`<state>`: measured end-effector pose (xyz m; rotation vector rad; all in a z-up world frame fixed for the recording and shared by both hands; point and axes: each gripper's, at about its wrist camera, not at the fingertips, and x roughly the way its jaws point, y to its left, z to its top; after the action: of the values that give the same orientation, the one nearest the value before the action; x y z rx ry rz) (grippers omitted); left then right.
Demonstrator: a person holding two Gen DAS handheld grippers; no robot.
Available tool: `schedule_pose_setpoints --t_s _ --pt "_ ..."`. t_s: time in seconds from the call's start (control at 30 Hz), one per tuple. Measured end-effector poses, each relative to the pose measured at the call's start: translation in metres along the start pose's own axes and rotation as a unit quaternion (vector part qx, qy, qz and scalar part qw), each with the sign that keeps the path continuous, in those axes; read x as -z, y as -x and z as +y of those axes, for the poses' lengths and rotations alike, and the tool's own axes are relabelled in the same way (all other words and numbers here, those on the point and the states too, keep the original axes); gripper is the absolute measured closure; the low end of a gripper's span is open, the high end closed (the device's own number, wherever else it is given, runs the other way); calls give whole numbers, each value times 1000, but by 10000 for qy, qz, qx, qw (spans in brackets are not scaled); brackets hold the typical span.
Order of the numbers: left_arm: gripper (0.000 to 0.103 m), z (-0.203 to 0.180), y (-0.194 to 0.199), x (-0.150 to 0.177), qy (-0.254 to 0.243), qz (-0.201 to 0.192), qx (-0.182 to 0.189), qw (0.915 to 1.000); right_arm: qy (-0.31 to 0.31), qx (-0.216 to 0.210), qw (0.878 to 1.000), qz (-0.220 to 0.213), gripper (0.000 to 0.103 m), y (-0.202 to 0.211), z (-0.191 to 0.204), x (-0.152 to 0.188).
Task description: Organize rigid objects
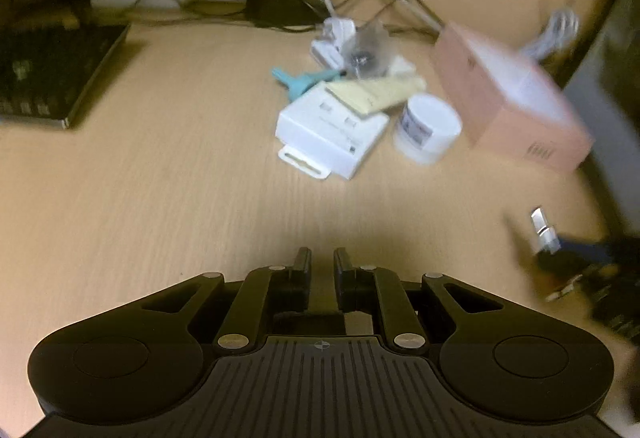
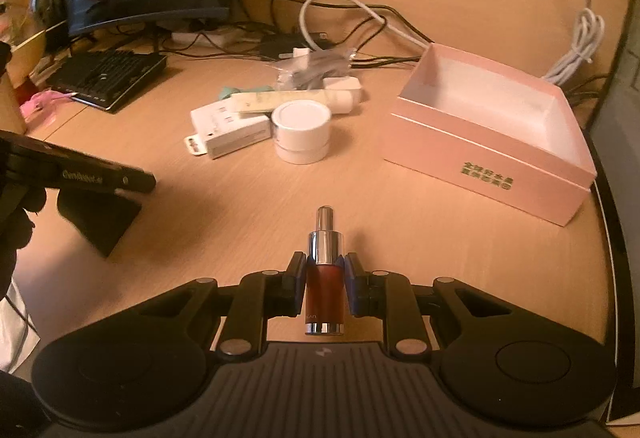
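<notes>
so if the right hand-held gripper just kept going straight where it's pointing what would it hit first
Probably bare desk first, since the right hand-held gripper, shut on the dropper bottle, tilts downward. Skimming above it, the white jar looks nearest that line, though depth is unclear.

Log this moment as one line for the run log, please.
right gripper: shut on red dropper bottle | left gripper: shut, nothing held | pink box: open, nothing visible inside | white jar: on desk
</notes>
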<state>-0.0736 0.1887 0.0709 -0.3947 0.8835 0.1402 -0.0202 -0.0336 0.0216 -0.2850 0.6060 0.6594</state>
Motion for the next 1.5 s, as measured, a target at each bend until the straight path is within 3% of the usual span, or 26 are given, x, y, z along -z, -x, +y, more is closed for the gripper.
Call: schedule_pose_setpoints --t_s 0.13,0.23,0.37,0.53,0.57,0.63,0.67,0.8,0.9,1.0,1.1,1.17,1.2,1.23,1.37,1.5 --pt "89 34 23 -22 501 -451 523 9964 29 166 9998 -112 83 -5 1 -1" --pt "89 53 46 -36 418 -502 492 9966 -141 283 9995 -44 83 -15 1 -5" --pt "89 62 64 -29 63 -327 528 9980 22 273 9996 55 83 -31 3 -8" --pt "89 81 64 -13 571 -200 443 9972 210 170 9994 229 81 -47 6 -16" --pt "89 85 62 -11 742 -168 358 9965 318 190 9991 209 78 -46 8 -17" --pt "89 90 62 -6 867 -140 371 9954 550 -15 9984 140 46 -40 16 -23" --pt "89 92 63 -3 871 -150 367 9954 743 -297 9968 84 40 -35 22 -25" --pt "89 99 66 5 1032 -115 247 9943 1650 -1504 9747 4 36 -15 62 -30" --pt "89 100 74 8 1125 -218 147 9933 2238 -2275 9477 -27 32 -13 102 -30" --pt "89 99 81 9 1182 -302 101 9925 2811 -2392 9293 -143 32 -23 142 -27" --pt "89 96 88 12 1202 -378 56 9920 3040 -2281 9248 -179 32 -45 169 -27" --pt "89 95 92 15 1236 -392 26 9916 2983 -2274 9270 -79 35 -60 177 -31" --pt "89 96 93 17 1230 -391 17 9916 2930 -2275 9286 -28 48 -65 179 -34" --pt "89 96 93 18 1219 -387 5 9918 2837 -2310 9307 -22 51 -67 179 -36" --pt "89 95 86 21 1182 -268 19 9926 2538 -2101 9440 -166 53 -60 171 -39" --pt "89 80 66 13 920 -74 255 9954 1735 -1691 9701 -164 54 -49 137 -44"
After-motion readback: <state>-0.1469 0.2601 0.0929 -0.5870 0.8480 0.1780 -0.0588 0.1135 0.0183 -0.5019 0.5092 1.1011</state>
